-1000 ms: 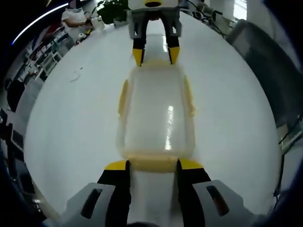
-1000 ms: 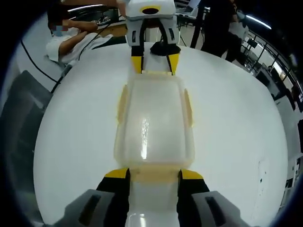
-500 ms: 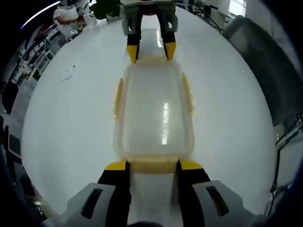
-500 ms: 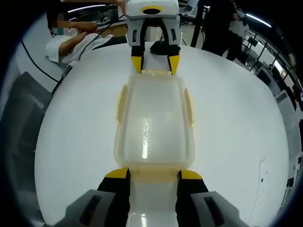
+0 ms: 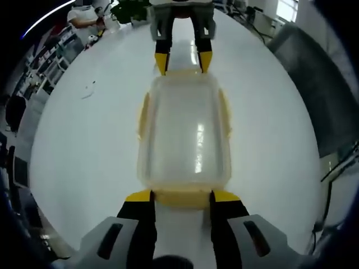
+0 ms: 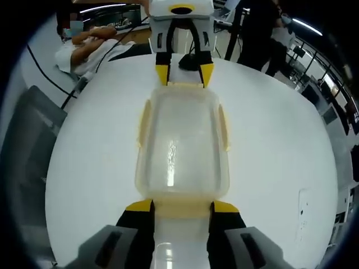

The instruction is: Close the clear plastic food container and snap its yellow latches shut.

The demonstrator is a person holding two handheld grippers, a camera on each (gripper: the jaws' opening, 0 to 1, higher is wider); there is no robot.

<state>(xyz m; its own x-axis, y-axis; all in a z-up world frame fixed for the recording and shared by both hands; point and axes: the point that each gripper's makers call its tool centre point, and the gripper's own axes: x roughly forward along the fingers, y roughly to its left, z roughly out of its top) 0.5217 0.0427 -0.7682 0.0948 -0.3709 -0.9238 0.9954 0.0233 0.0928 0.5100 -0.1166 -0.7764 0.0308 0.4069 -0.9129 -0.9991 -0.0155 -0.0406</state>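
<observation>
Two grippers face each other across a clear rectangular plastic food container (image 5: 184, 134) on a round white table (image 5: 78, 145). Left gripper (image 5: 182, 196) at 6 o'clock and right gripper (image 5: 183, 63) at 12 each straddle a yellow end latch (image 5: 182, 196), jaws parted; whether they squeeze it, cannot tell.

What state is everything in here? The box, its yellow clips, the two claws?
Clear container: lid on, flat on the white table.
Near end latch: between the left gripper jaws.
Far end latch: between the right gripper jaws.
Side latches: flared outward, seemingly unsnapped.
Both grippers: open, one at each end.
</observation>
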